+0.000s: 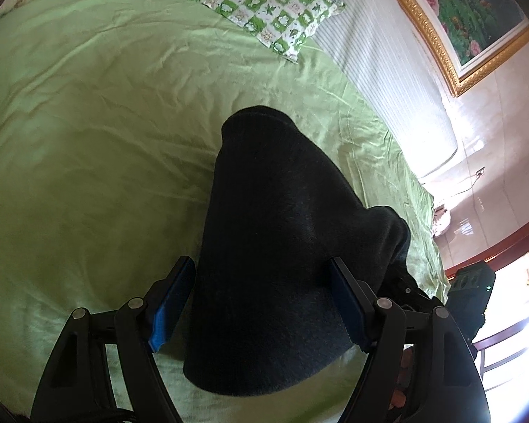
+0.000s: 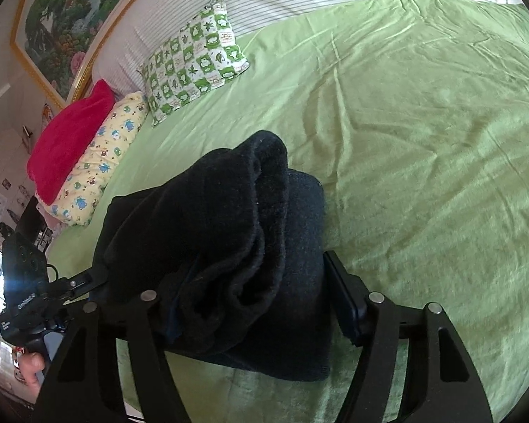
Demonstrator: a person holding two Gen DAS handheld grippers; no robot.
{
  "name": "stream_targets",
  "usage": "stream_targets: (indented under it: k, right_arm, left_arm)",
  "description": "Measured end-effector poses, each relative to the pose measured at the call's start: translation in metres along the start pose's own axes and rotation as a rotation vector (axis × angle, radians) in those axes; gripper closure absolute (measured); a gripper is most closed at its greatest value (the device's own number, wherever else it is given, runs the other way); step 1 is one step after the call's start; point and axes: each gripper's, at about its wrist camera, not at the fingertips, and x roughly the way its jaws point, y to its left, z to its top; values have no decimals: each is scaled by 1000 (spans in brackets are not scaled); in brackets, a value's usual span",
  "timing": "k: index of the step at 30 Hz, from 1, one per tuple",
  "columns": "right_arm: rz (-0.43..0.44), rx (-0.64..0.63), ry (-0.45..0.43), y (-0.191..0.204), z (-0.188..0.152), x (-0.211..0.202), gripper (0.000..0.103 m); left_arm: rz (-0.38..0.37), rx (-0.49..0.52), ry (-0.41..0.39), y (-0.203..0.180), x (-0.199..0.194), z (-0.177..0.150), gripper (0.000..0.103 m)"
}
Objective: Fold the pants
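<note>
**Dark pants folded thick on the green bed**

My left gripper has its jaws spread around the black pants (fuzzy, bundled in layers) on the green sheet. My right gripper is also spread, the bundle between its fingers.

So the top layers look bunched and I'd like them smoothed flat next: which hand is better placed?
Probably the right: the bunched folds of the pants lie between its open tongs. The left tongs straddle only smooth cloth.
</note>
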Motion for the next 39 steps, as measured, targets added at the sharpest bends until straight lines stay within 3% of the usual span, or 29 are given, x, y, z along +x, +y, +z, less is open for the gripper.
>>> stream_targets:
  k: [9, 20, 28, 39]
  right_arm:
    - [59, 14, -10, -8, -2, 0, 37]
    - [102, 17, -23, -12, -5, -3, 44]
    - [102, 15, -33, -1, -3, -8, 52]
    - [166, -7, -57, 24, 8, -22, 56]
  left_arm:
    - [24, 35, -6, -3, 17, 2, 27]
    - [-36, 16, -6, -5, 17, 3, 53]
    - [-45, 61, -36, -20, -1, 4, 67]
    - [-51, 98, -102, -36, -37, 8, 70]
